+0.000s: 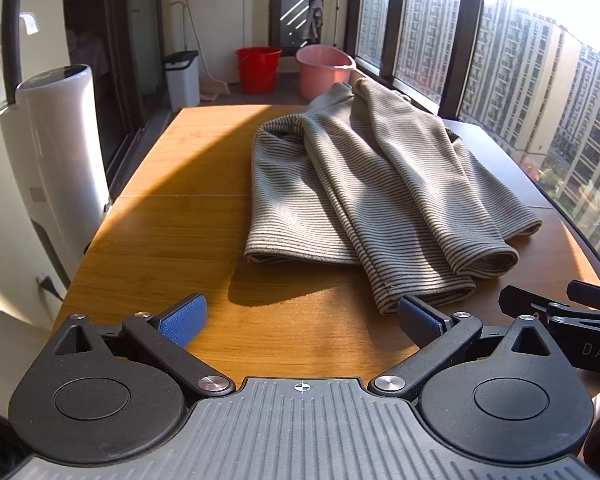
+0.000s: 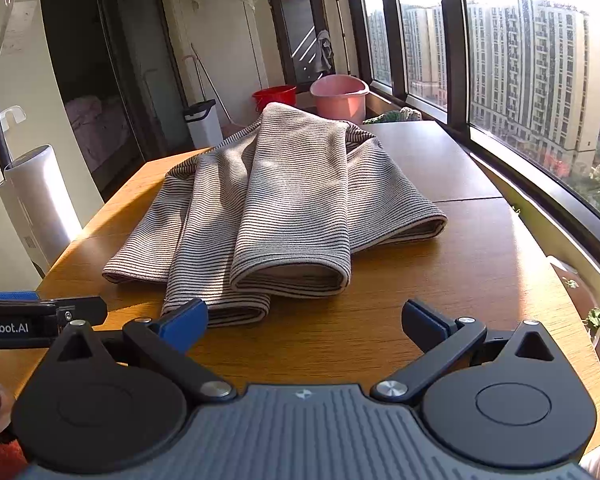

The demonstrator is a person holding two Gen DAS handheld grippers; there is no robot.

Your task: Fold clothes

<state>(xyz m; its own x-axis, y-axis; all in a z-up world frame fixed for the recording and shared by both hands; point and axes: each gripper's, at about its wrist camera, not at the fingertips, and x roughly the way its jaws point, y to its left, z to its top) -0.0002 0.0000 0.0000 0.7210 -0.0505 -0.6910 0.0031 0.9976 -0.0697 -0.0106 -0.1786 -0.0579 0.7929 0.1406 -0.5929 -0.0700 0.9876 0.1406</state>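
Observation:
A grey striped garment point(image 1: 364, 184) lies on the wooden table point(image 1: 172, 216), with both sleeves folded over its body toward me. It also shows in the right wrist view point(image 2: 276, 208). My left gripper point(image 1: 300, 320) is open and empty, just short of the near sleeve cuff. My right gripper point(image 2: 304, 324) is open and empty, its left finger close to the nearest cuff point(image 2: 220, 312). Part of the right gripper point(image 1: 560, 312) shows at the right of the left wrist view, and part of the left gripper point(image 2: 40, 316) shows at the left of the right wrist view.
A white cylindrical appliance point(image 1: 56, 148) stands left of the table. A red bucket point(image 1: 258, 68), a pink basin point(image 1: 324, 70) and a white bin point(image 1: 182, 78) sit on the floor beyond the table. Tall windows point(image 2: 520, 80) run along the right side.

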